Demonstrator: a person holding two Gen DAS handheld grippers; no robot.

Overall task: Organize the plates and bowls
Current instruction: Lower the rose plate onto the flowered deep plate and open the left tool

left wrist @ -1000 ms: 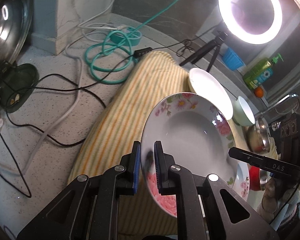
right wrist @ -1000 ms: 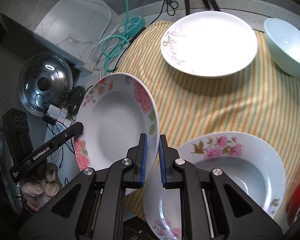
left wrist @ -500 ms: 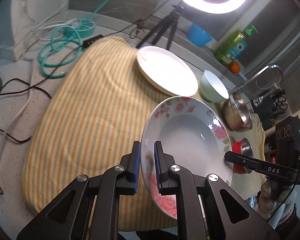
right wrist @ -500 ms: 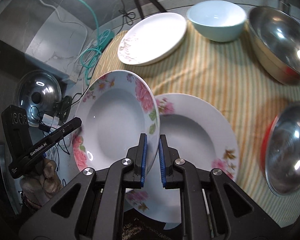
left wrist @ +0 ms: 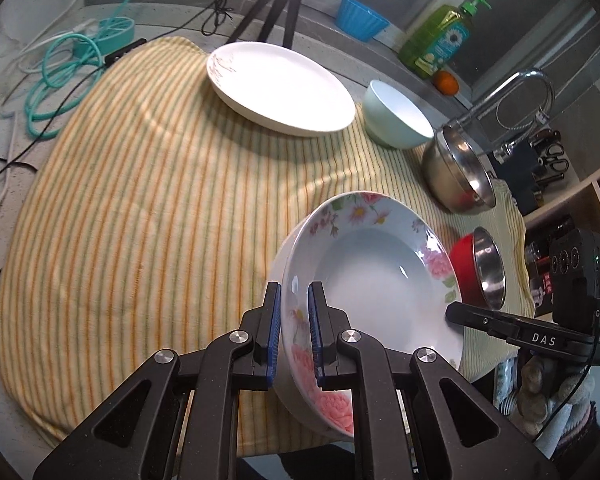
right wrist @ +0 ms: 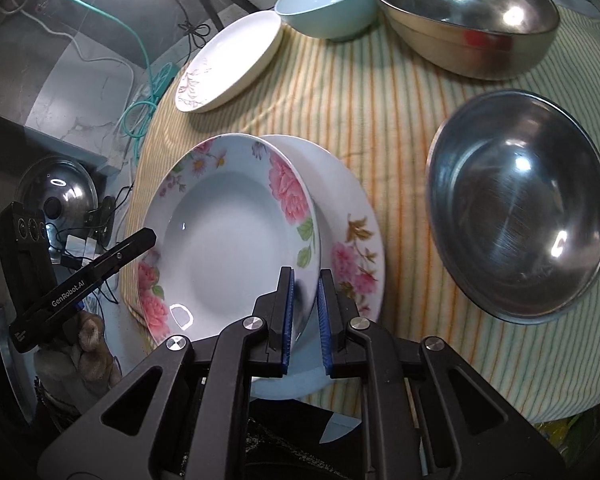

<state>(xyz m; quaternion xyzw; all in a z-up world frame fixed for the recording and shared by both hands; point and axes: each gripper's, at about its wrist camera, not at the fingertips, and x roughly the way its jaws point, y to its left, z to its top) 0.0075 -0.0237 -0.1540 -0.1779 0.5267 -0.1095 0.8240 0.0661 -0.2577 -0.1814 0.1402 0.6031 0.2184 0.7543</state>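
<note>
Floral plate pinched at opposite rims by our left gripper and right gripper, tilted just over second floral plate on striped cloth.

Both wrist views close, opposite sides of one floral plate, angled down at striped cloth

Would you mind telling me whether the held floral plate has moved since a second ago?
Yes. The floral plate has moved rightward over the second floral plate lying on the striped cloth.

Striped cloth, teal cable, soap bottle, orange, faucet
</note>
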